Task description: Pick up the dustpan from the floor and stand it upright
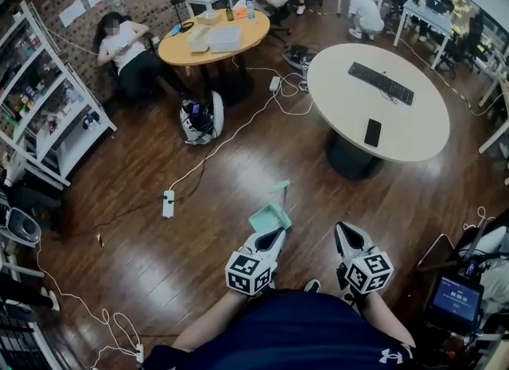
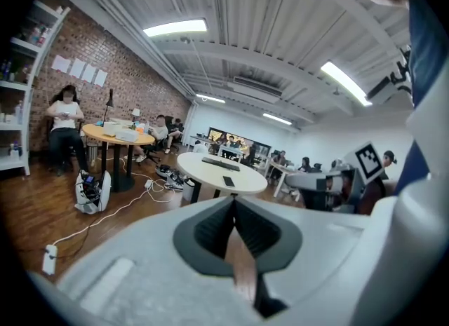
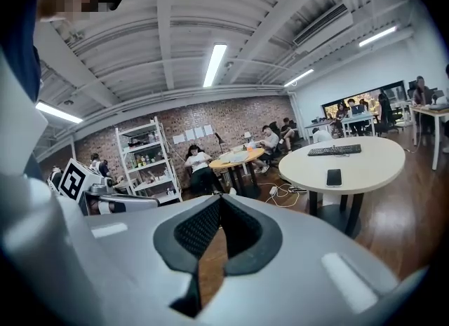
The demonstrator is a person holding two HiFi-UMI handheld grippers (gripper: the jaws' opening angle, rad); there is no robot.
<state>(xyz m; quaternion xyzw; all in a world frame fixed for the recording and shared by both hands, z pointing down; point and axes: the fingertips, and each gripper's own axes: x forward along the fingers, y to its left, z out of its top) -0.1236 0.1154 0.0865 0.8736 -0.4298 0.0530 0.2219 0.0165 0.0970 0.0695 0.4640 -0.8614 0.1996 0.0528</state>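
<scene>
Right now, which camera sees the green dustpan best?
The head view: the light green plastic dustpan sits in plain sight on the wooden floor, just beyond the left gripper. Neither gripper view shows it at all.

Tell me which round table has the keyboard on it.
The white round table on the right: a black keyboard and a phone lie on it. The orange round table farther back has no keyboard.

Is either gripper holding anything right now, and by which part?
Nothing is held. The left gripper and right gripper are both shut and empty; the dustpan is on the floor, ungripped.
</scene>
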